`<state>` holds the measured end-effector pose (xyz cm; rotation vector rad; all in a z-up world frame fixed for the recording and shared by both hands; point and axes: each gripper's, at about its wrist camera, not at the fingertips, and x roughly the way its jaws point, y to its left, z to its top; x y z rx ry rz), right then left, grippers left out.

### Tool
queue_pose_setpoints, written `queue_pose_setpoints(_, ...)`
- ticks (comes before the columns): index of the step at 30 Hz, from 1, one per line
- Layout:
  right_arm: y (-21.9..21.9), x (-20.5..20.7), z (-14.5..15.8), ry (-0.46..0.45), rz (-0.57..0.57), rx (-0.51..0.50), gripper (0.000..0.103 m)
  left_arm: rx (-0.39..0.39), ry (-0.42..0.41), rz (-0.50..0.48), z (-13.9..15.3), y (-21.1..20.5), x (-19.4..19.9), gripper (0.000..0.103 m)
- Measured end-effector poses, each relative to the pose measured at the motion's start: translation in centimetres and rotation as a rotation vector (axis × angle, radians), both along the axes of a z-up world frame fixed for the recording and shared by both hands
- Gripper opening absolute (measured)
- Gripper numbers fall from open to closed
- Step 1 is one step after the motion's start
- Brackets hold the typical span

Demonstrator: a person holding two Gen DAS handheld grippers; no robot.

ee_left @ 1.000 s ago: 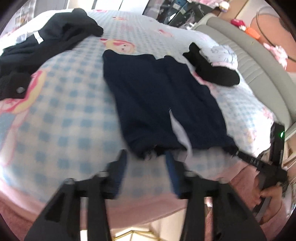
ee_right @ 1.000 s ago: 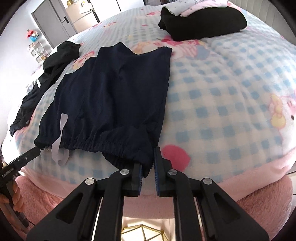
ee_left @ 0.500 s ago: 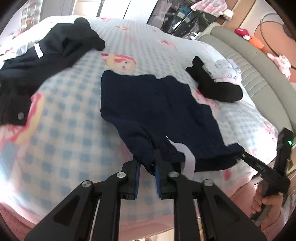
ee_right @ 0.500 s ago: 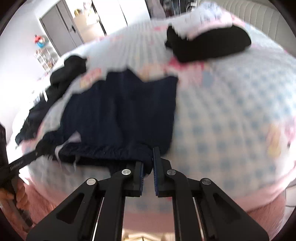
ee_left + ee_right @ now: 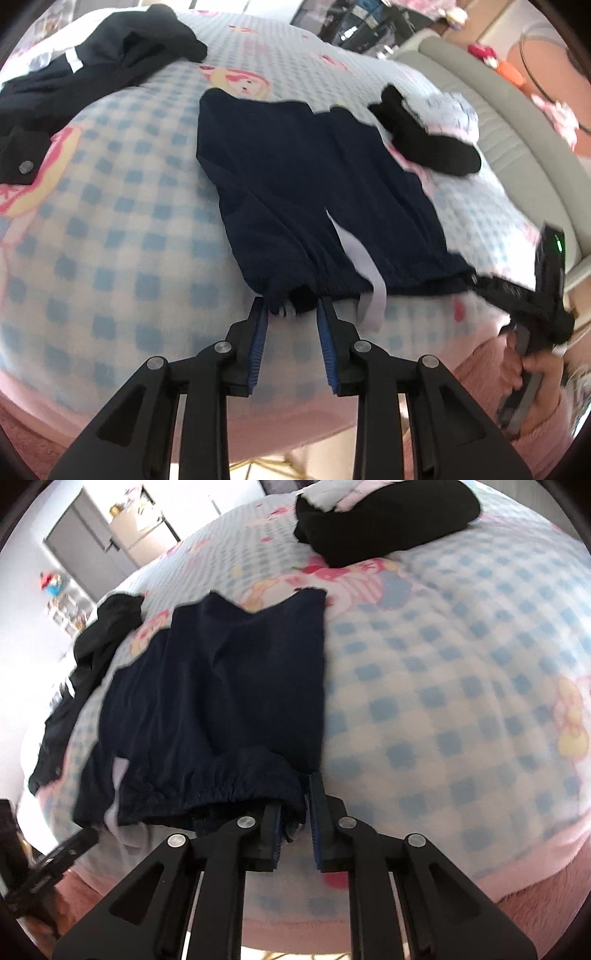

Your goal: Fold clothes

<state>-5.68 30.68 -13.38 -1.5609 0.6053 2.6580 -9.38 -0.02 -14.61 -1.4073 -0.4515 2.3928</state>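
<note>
Navy shorts lie flat on the blue-checked bed, waistband toward me, a white drawstring hanging off it. My left gripper is open, its jaws either side of the waistband's left corner. My right gripper is partly open at the waistband's right corner, with the cloth lying loose between its jaws. The shorts also show in the right wrist view. The right gripper also shows in the left wrist view.
A folded stack of black and white clothes lies at the far right of the bed. A heap of dark garments lies at the far left. A grey padded headboard runs along the right.
Both grippers have opened and let go of the waistband corners. The shorts now lie flat on the bed instead of lifted at the waist.
</note>
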Motion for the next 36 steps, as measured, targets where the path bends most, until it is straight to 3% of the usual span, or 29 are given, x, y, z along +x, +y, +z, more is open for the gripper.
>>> queue_pose_setpoints(3, 0.4, 1.2, 0.5, 0.011, -0.003, -0.060, 0.031, 0.059, -0.002, 0.033, 0.0, -0.6, -1.1, 0.029)
queue_pose_setpoints(4, 0.5, 1.6, 0.7, 0.013, -0.002, -0.079, 0.037, 0.043, -0.014, 0.036, -0.4, -0.3, -1.3, 0.029)
queue_pose_setpoints(8, -1.4, 1.6, -0.7, -0.019, 0.075, -0.087, 0.037, -0.021, -0.039, 0.054, -1.7, 0.7, -2.0, 0.027)
queue_pose_setpoints(9, -1.7, 1.3, -1.0, -0.022, 0.082, -0.073, 0.037, -0.038, -0.030, 0.061, -1.5, 0.8, -1.9, 0.014)
queue_pose_setpoints(11, -2.2, 0.8, -1.5, -0.019, 0.087, -0.039, 0.032, -0.063, -0.021, 0.082, -1.0, 0.6, -1.6, 0.008)
queue_pose_setpoints(12, -2.5, 0.6, -1.8, -0.017, 0.090, -0.022, 0.027, -0.065, -0.018, 0.095, -0.5, 0.2, -1.5, 0.007)
queue_pose_setpoints(13, -2.7, 0.4, -1.8, -0.015, 0.092, 0.011, 0.015, -0.060, -0.002, 0.103, 0.4, -0.4, -1.3, 0.007)
queue_pose_setpoints(14, -2.8, 0.5, -1.6, -0.009, 0.096, 0.054, 0.013, -0.071, 0.019, 0.109, 1.4, -0.8, -1.1, 0.006)
queue_pose_setpoints(18, -2.8, 1.1, 0.5, 0.052, 0.095, 0.200, 0.011, -0.084, 0.070, 0.099, 4.9, -2.5, -0.1, 0.006)
queue_pose_setpoints(21, -2.4, 1.4, 1.0, 0.035, 0.106, 0.177, 0.011, -0.090, 0.046, 0.077, 4.7, -3.0, 0.3, 0.006)
queue_pose_setpoints(24, -2.8, 0.8, -0.5, -0.028, 0.119, 0.221, 0.023, -0.120, -0.015, 0.076, 2.5, -2.6, 0.6, 0.006)
queue_pose_setpoints(27, -2.6, 1.1, -0.7, -0.025, 0.118, 0.193, 0.025, -0.130, -0.077, 0.073, 0.1, -2.5, 1.0, 0.009)
queue_pose_setpoints(32, -2.3, 1.5, -1.0, -0.021, 0.115, 0.147, 0.047, -0.070, -0.040, 0.073, 0.0, -3.1, 1.7, 0.017)
queue_pose_setpoints(34, -2.2, 1.6, -1.1, -0.020, 0.114, 0.128, 0.047, -0.056, -0.010, 0.071, 0.5, -3.0, 1.7, 0.016)
queue_pose_setpoints(36, -2.1, 1.8, -1.2, -0.018, 0.113, 0.110, 0.025, -0.046, 0.027, 0.064, 1.3, -2.8, 1.8, 0.007)
